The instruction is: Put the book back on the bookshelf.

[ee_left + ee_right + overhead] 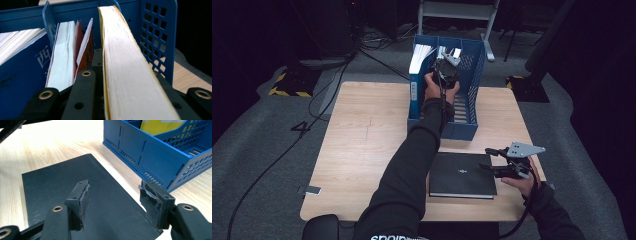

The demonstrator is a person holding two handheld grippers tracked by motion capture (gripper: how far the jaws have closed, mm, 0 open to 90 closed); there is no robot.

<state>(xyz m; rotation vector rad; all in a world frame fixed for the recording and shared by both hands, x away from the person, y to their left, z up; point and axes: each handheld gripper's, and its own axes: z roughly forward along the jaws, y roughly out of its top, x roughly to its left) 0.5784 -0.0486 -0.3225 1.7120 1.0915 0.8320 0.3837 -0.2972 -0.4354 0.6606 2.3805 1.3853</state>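
Two grippers: one near, one far.
Right gripper [113, 203]: jaws apart, holding nothing, over the black book [75, 195] lying flat on the table [362, 145].
Left gripper [445, 67]: clamped on a yellow-covered book [130, 75], standing inside the blue file rack [472, 100].

Dim room — grey carpet [272, 150], trailing cables [319, 95], wooden table [357, 150]

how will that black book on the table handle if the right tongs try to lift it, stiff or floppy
The black book looks hard-covered, so probably stiff. It lies flat on the table, leaving little edge to grab. Its cover looks smooth, so it may slip between the open right tongs.
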